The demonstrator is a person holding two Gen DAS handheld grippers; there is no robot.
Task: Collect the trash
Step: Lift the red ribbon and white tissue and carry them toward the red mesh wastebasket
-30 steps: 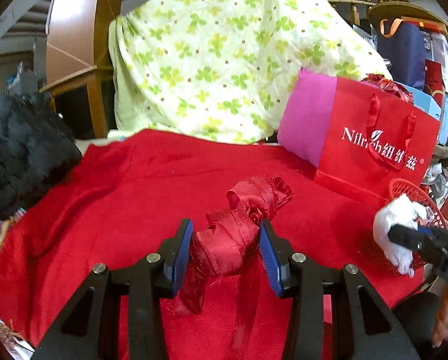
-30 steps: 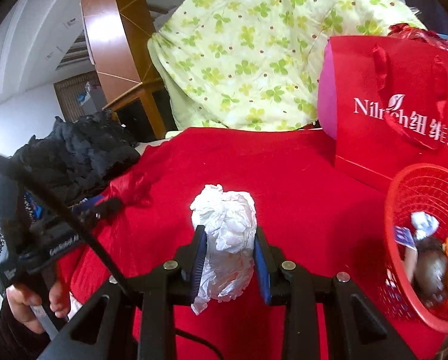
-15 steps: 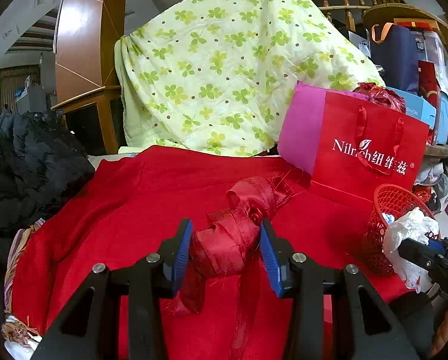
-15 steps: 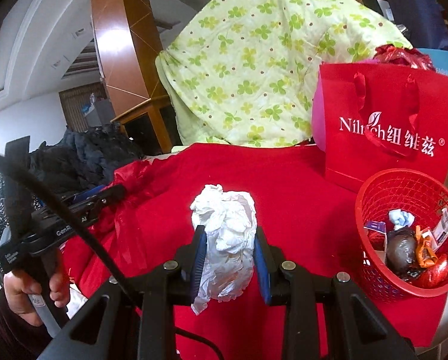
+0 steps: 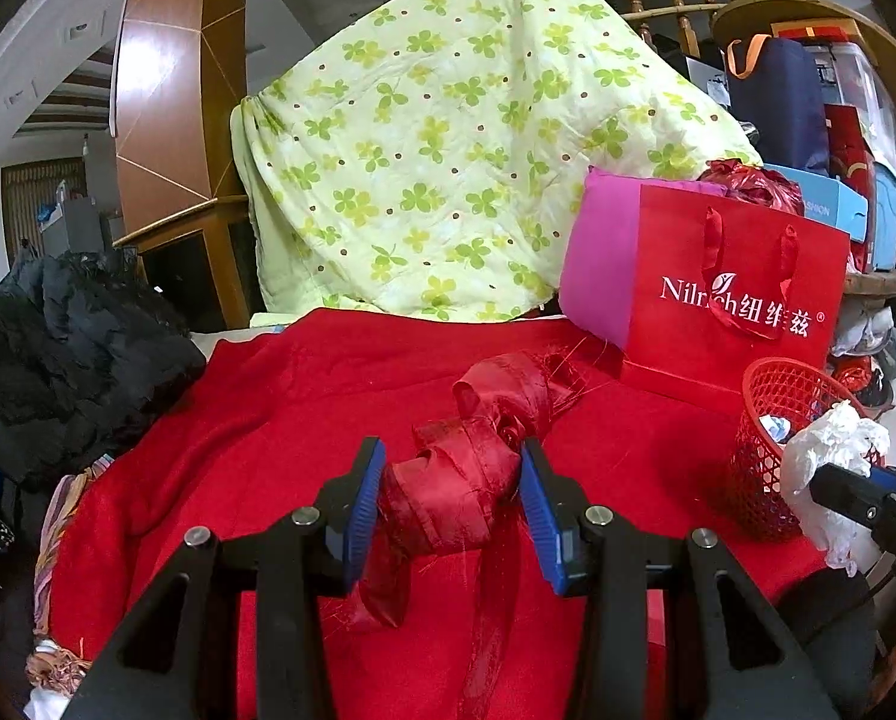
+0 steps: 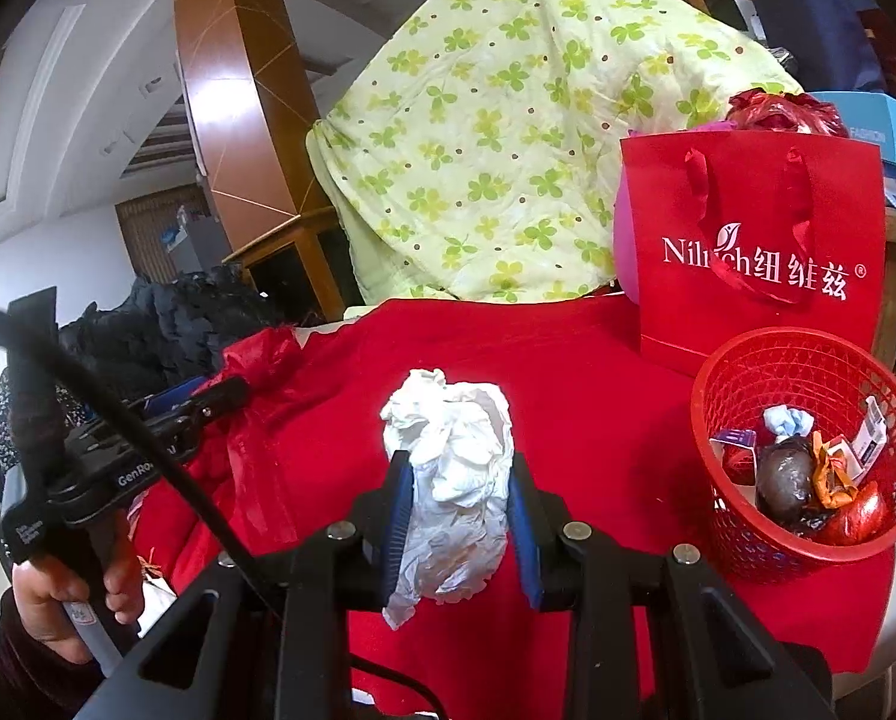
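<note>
Crumpled tissue [image 6: 454, 468], red ribbon [image 5: 460, 480], aloft

Red cloth [image 5: 303, 420] covers the table in front of me. At one o'clock on it stands a red paper bag [image 5: 742, 300] with white lettering; at twelve a green clover-print quilt [image 5: 448, 150] hangs behind. Black clothing [image 5: 57, 360] heaped at ten o'clock.

Red gift bag [image 5: 736, 300] printed in white with "Nilrich", a leaf mark, Chinese characters and an ® sign, blue box [image 5: 820, 204] behind showing "SHION" in one view and "FASHION" in the other, left tool [image 6: 207, 402] body lettered "GenRo", the rest hidden
</note>
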